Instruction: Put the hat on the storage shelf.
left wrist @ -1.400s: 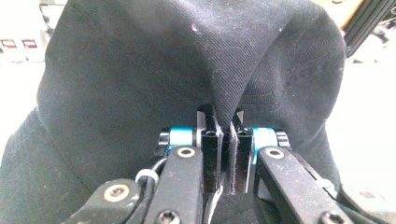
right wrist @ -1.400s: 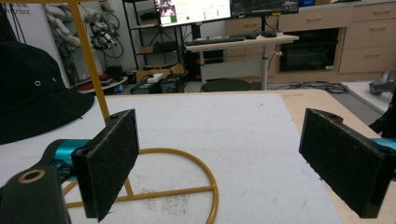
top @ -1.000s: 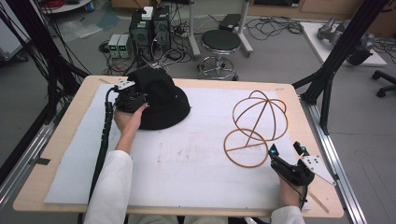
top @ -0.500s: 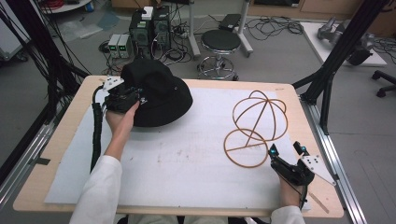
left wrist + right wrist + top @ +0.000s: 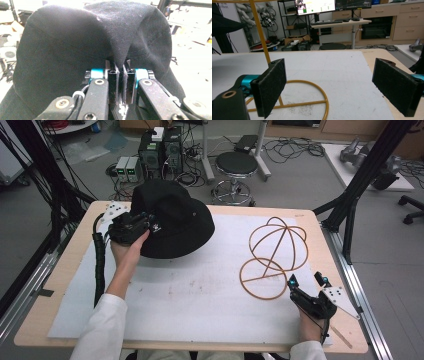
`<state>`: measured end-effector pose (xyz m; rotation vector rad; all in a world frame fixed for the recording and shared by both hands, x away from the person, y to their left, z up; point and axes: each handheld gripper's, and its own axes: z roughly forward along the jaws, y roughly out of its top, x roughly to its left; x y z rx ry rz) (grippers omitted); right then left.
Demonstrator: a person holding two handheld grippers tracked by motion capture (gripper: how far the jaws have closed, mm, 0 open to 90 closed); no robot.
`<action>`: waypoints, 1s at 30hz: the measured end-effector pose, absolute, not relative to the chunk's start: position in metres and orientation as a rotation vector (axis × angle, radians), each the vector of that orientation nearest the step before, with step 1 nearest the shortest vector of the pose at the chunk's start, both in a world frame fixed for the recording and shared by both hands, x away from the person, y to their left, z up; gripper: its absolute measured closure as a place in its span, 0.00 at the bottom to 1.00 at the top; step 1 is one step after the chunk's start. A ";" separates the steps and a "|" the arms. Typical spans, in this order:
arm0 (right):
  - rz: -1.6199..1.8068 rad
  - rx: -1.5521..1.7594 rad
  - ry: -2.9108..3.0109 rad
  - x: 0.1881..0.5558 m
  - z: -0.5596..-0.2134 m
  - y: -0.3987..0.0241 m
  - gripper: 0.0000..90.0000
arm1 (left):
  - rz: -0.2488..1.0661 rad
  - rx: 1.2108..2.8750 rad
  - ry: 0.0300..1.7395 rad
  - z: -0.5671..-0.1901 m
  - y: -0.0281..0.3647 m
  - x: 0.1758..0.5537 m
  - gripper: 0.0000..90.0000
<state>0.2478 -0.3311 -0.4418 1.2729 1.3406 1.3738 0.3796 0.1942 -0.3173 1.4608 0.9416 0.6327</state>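
1. A pale wooden table [image 5: 60, 270] carries a white sheet [image 5: 200, 290] over most of its top; the sheet serves as the landmark for everything here.
2. A black fabric bucket hat [image 5: 175, 220] sits at the sheet's far left corner, its crown raised and its brim spreading over the sheet's far edge.
3. The left gripper [image 5: 131, 226] meets the hat at its left side, just over the sheet's left far part. In the left gripper view its jaws stand pressed together with a fold of the black cloth [image 5: 117, 60] pinched between them.
4. A yellow-brown wire hat stand [image 5: 275, 255], made of a flat ring base and a dome of hoops, stands on the sheet's right half, well apart from the hat.
5. The right gripper [image 5: 306, 281] rests at the sheet's near right corner, just beside the stand's ring base. Its jaws are spread wide and hold nothing; in the right gripper view the ring base [image 5: 312, 100] lies on the sheet between the two black pads [image 5: 272, 85].
6. Beyond the sheet's far edge, on the floor, stands a round black stool [image 5: 236, 165].
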 end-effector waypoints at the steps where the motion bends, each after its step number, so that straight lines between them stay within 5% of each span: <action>1: 1.372 1.273 1.342 0.248 -0.442 -0.331 0.13 | 0.633 1.461 0.942 -0.317 0.194 0.380 0.96; 30: 1.374 1.271 1.331 0.248 -0.441 -0.330 0.13 | 0.603 1.392 0.588 -0.245 0.140 0.342 0.95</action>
